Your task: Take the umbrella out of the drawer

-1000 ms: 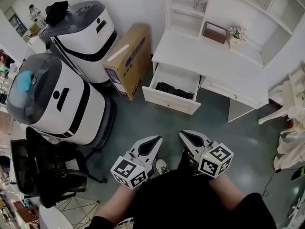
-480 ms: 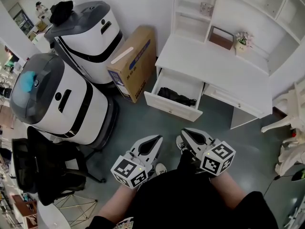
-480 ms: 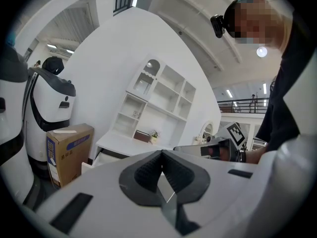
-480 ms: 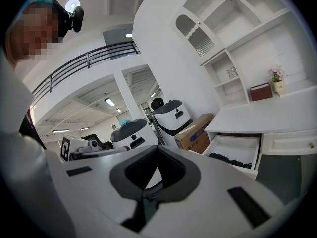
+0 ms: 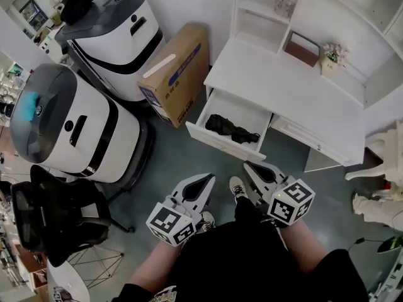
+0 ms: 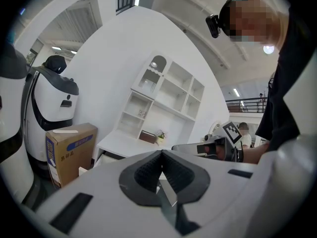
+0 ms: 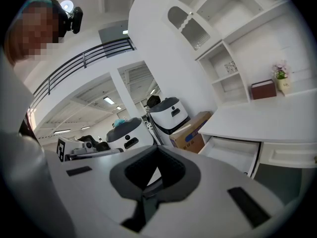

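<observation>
A folded black umbrella (image 5: pixel 232 128) lies in the pulled-out white drawer (image 5: pixel 217 140) under the left end of the white desk (image 5: pixel 283 93). Both grippers hover over the grey floor, short of the drawer front and pointing at it. My left gripper (image 5: pixel 204 180) is shut with nothing in it; its tips (image 6: pixel 161 153) meet. My right gripper (image 5: pixel 252 167) is also shut and empty, tips (image 7: pixel 157 148) together, nearer the drawer's right corner. From the right gripper view the drawer (image 7: pixel 233 155) shows side-on and the umbrella is hidden.
A cardboard box (image 5: pixel 176 74) leans left of the drawer. Two big white machines (image 5: pixel 69 131) (image 5: pixel 113 39) and a black office chair (image 5: pixel 56 216) crowd the left. A shelf unit with a small plant (image 5: pixel 332 54) tops the desk. A white chair (image 5: pixel 384 175) stands right.
Both grippers have drifted forward toward the desk, so the drawer and umbrella sit closer to them in the head view. Both stay shut and empty.
</observation>
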`<state>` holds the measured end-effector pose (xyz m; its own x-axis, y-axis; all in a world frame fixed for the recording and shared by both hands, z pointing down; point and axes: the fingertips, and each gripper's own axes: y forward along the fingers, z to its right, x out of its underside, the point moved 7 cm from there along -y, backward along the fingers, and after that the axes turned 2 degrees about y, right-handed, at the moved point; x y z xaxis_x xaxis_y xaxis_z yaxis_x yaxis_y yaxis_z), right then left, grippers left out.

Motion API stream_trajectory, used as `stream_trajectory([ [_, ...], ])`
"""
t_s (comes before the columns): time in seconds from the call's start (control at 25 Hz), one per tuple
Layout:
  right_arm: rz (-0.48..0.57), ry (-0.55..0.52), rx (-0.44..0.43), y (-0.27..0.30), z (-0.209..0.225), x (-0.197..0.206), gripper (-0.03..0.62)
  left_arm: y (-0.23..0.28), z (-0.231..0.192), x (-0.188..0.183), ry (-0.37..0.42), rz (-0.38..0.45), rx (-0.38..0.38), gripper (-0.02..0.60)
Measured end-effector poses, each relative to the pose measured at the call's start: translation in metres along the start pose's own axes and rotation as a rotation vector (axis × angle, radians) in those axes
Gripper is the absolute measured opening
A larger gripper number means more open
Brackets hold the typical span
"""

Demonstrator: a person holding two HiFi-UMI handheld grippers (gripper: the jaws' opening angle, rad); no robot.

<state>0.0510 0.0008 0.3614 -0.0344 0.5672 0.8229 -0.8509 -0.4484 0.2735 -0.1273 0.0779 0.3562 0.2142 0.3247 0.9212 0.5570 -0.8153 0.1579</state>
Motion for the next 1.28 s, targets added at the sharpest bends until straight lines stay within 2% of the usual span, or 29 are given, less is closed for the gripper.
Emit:
stream_trajectory([
  [0.36,-0.028,-0.002,-0.007,0.021,0.055,-0.017,0.002,0.048,-0.012,0.002,-0.006,-0.020,-0.011,0.005],
  [0.52,-0.049,-0.036,-0.021,0.031,0.074,-0.022,0.002,0.066,-0.015,0.005,0.008,-0.038,-0.011,0.005],
  [1.04,-0.179,-0.130,-0.082,0.074,0.152,-0.027,0.003,0.126,-0.041,0.033,-0.019,-0.067,-0.077,0.005],
  [1.28,-0.255,-0.217,-0.125,0.105,0.185,-0.029,0.003,0.156,-0.056,0.043,-0.022,-0.081,-0.108,0.005],
])
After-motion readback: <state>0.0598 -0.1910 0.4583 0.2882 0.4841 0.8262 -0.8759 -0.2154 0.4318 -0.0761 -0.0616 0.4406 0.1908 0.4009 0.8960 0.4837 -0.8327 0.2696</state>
